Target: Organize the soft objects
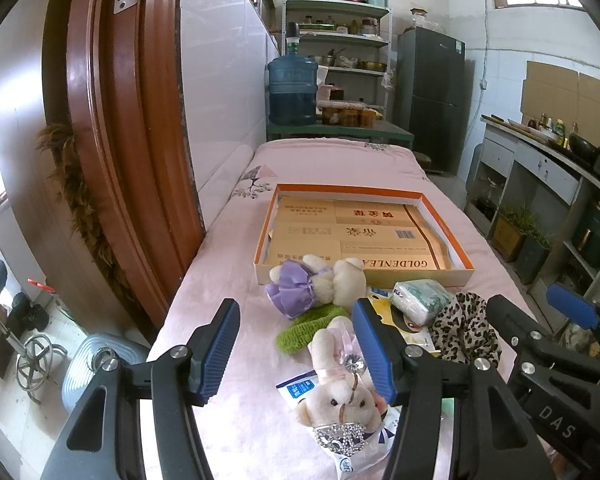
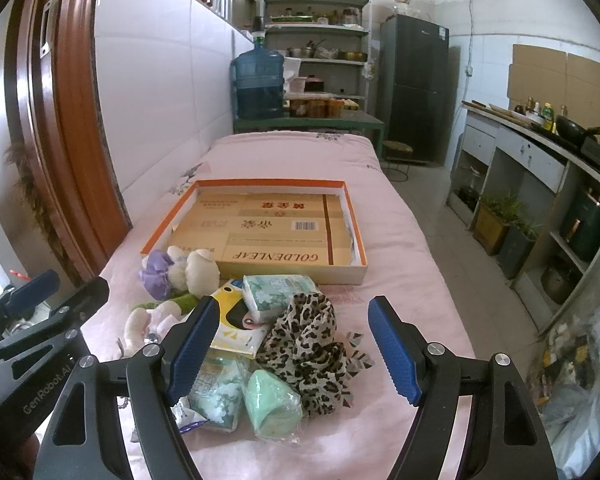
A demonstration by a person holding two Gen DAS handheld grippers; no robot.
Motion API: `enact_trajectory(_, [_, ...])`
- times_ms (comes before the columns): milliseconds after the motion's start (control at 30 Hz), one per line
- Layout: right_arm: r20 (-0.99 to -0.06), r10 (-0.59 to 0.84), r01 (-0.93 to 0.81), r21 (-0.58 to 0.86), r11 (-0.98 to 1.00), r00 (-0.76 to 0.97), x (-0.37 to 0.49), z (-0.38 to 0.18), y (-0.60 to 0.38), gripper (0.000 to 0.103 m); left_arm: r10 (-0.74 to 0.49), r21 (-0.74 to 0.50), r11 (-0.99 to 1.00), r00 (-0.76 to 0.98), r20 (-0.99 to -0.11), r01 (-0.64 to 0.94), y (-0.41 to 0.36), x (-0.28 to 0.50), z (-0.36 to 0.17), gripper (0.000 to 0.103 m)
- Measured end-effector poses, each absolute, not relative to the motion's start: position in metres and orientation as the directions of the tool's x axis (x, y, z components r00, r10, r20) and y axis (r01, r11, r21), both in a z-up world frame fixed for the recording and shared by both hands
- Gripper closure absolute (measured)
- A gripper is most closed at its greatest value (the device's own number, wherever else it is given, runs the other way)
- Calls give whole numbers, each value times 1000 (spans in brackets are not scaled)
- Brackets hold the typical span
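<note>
Both grippers, left gripper (image 1: 300, 348) and right gripper (image 2: 294, 348), are hovering wide open and empty over soft toys, a leopard-print cloth (image 2: 308, 340) and tissue packs heaped before the shallow box (image 2: 260, 228); sorting looks unstarted, with closing on a plush rabbit (image 1: 340, 380) likely next.

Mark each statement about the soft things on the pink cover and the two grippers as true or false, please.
1. Both the left gripper and the right gripper are open. True.
2. The orange-rimmed box already holds a plush toy. False: it holds only flat cardboard.
3. The leopard-print cloth lies outside the box. True.
4. The bear in the purple dress is gripped by the left gripper. False: it lies free against the box's near wall.
</note>
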State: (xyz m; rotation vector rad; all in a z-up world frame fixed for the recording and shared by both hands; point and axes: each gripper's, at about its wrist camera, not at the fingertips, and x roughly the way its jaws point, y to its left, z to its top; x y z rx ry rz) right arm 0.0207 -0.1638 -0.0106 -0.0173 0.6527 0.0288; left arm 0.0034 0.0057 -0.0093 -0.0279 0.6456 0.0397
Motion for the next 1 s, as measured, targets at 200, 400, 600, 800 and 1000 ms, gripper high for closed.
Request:
enact_trajectory(200, [-608,21,-33,-8,999,794,21,-11,-163,25,28,-13,999,797,-603,-45,5,3,-9,44])
enact_trajectory(400, [-608,24,-37,-8,999,794,21,-10,-162,25,25,-14,999,799,-601,-42,5,4,-8,44])
enact_trajectory(600, [-608,25,-38,-9,999,793,22,-10,-161,25,26,-13,999,800,-600,-41,5,3,-8,44])
enact_trajectory(800, [-610,25,-41,-11,999,792,22,-10,-160,25,24,-14,999,798,-602,-41,5,3,-9,44])
enact_trajectory(1000, [-610,26,-40,-10,999,792,22,-10,-160,25,21,-15,999,797,-604,-38,5,2,-11,44])
